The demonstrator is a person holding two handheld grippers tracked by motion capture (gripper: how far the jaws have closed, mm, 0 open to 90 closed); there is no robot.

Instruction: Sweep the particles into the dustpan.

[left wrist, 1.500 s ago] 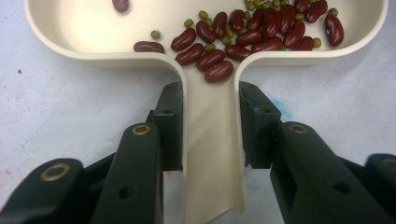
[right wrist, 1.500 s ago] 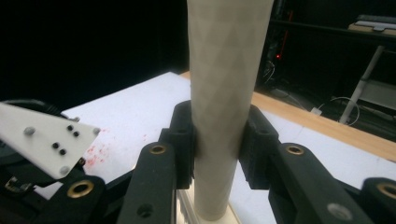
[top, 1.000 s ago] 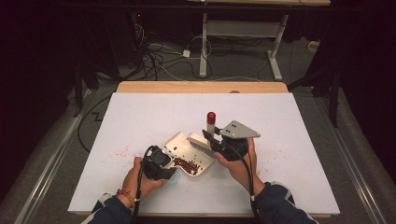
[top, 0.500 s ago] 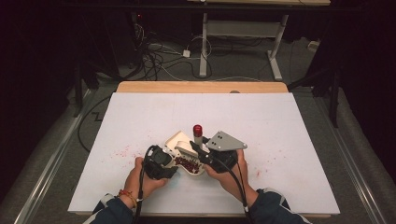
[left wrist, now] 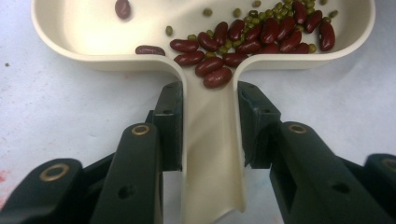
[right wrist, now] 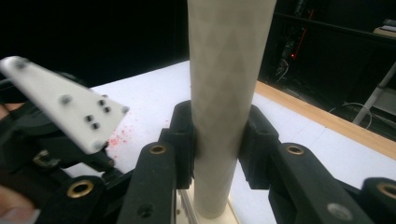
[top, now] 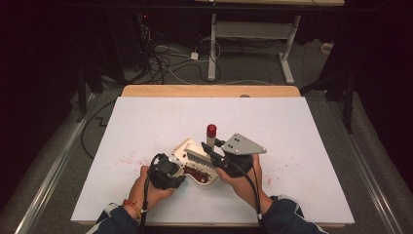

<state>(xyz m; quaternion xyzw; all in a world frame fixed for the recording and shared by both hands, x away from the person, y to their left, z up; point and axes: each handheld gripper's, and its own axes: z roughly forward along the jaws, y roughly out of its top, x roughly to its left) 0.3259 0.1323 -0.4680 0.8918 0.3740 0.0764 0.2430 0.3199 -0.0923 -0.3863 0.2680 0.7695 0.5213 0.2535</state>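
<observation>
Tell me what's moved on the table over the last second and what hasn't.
The right gripper, shut on the brush, swung toward the left gripper over the dustpan and has now moved partway back to the right. The left gripper stayed shut on the dustpan's handle, and the red beans stayed in the pan. The dustpan itself barely shifted.

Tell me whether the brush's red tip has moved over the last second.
Yes. The red tip swung left, then partly back right, ending left of its start, judged against the wooden table edge.
</observation>
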